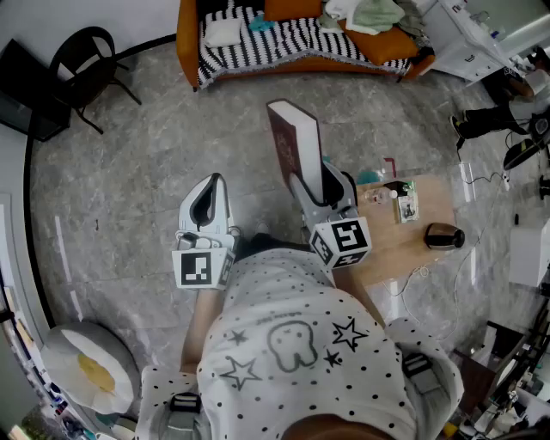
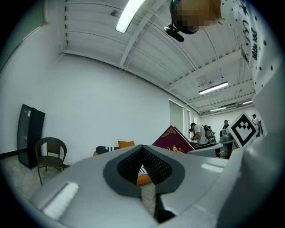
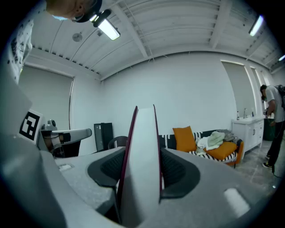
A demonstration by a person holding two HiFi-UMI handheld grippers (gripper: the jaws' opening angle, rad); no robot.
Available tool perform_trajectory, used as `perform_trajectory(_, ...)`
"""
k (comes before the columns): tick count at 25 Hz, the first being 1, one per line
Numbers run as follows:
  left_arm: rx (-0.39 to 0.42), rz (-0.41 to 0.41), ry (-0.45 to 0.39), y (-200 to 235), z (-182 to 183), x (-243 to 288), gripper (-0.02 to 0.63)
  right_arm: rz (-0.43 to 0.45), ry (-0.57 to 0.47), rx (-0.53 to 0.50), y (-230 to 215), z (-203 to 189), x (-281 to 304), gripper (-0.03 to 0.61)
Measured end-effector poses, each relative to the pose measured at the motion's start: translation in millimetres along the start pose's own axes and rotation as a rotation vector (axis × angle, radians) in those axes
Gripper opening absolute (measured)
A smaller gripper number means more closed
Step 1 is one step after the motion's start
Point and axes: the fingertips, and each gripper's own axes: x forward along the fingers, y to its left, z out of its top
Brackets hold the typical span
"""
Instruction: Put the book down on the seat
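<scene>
The right gripper (image 1: 311,187) is clamped on the book (image 1: 294,142). Its pads (image 3: 179,170) press both maroon covers low down, so the volume stands upright with its pale page edge turned back toward the person. The book hangs over bare floor, well short of the sofa (image 1: 191,39), which lies straight ahead. The left gripper (image 1: 209,202) has its jaws closed together on nothing and hovers about as far back from the sofa, to the book's left.

To carry it well, the person would probably want a firm grip (an upright book pinched only at its lower end could lever out) all the way to the sofa's striped seat. The stretch of seat between the white pillow (image 1: 223,33) and the heaped clothes (image 1: 371,15) looks freest. Tilting the book flat just above the stripes before the jaws part should stop it toppling.
</scene>
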Motion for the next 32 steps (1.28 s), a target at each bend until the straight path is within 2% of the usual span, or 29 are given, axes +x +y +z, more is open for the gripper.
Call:
perform_trajectory(5,-0.014,0.011,-0.01,4.0,3.5,-0.7,0.002,0.006,-0.003,0.008,4.3,-2.2,0.9,0.224)
perform_trajectory(11,-0.019,0.019,-0.005,3.0,1.3,0.3,0.002,0.053,-0.054,0.149,1.9,5.3,-2.6,0.225)
perform_trajectory(17,-0.028,0.015,-0.015,-1.3,2.0,6.5,0.002,0.042,-0.035,0.099,-1.4,1.0,-1.3,0.224)
perform_trajectory(25,-0.034,0.014,-0.007,5.4,1.3,17.2,0.002,0.037,-0.023,0.138,-7.9,1.3,13.9,0.222)
perform_trajectory(32,-0.042,0.0,-0.003,35.3,4.2,43.4,0.002,0.015,-0.012,0.149,-9.5,6.0,47.9,0.224)
